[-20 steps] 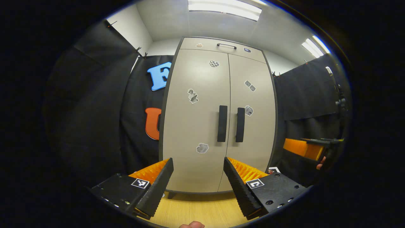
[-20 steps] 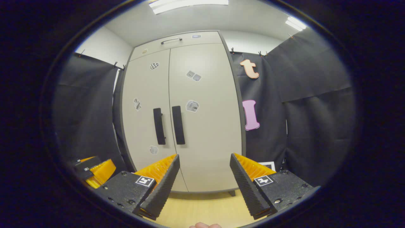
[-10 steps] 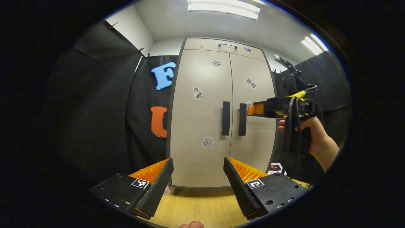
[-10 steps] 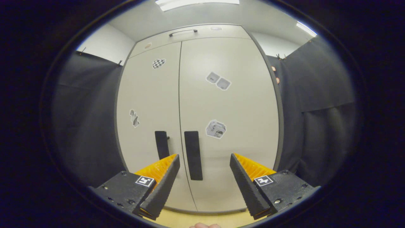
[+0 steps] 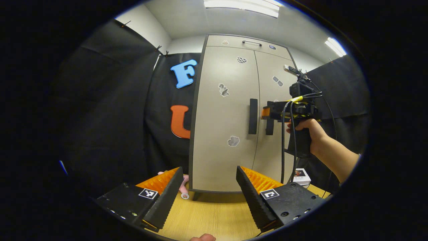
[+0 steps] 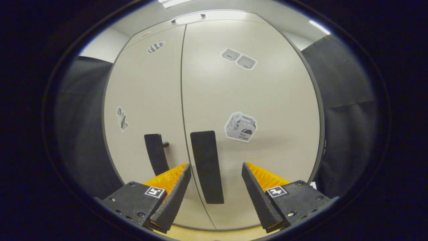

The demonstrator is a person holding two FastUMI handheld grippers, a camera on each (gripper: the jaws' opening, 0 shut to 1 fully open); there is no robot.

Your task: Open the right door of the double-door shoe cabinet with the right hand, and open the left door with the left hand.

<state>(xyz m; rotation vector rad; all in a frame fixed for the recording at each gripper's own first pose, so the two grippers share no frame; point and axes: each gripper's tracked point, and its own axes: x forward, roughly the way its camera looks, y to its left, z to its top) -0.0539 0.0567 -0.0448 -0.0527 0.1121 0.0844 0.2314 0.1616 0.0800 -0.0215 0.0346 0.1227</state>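
In the left gripper view, the left gripper [image 5: 210, 194] hangs low over the wooden surface [image 5: 214, 217] with its jaws spread wide and nothing between them. The shoe cabinet [image 5: 239, 113] stands ahead of the jaws and well apart from them, both doors shut. The left door handle [image 5: 253, 116] sits well above the jaws and a little to the right of the gap. This gripper appears to be held back, probably because the task puts the right door first. Farther off, up and to the right of the jaws, a hand [image 5: 306, 129] holds the right gripper [image 5: 267, 112] level at handle height, its front end at the right door handle [image 5: 269, 125]. From here I cannot tell whether it touches.

In the right gripper view, the right gripper [image 6: 215, 190] has its jaws open, gripping nothing. The right door handle [image 6: 207, 165] stands upright straight ahead, its lower half falling in the gap between the jaws and nearer the left-hand one. Neither jaw seems to press on it yet. The open jaws look lined up so the handle can pass between them before closing. The left door handle [image 6: 155, 157] lies just beyond the left-hand jaw, up and to the left. A sticker [image 6: 240, 126] shows above the right-hand jaw on the right door [image 6: 254, 100].
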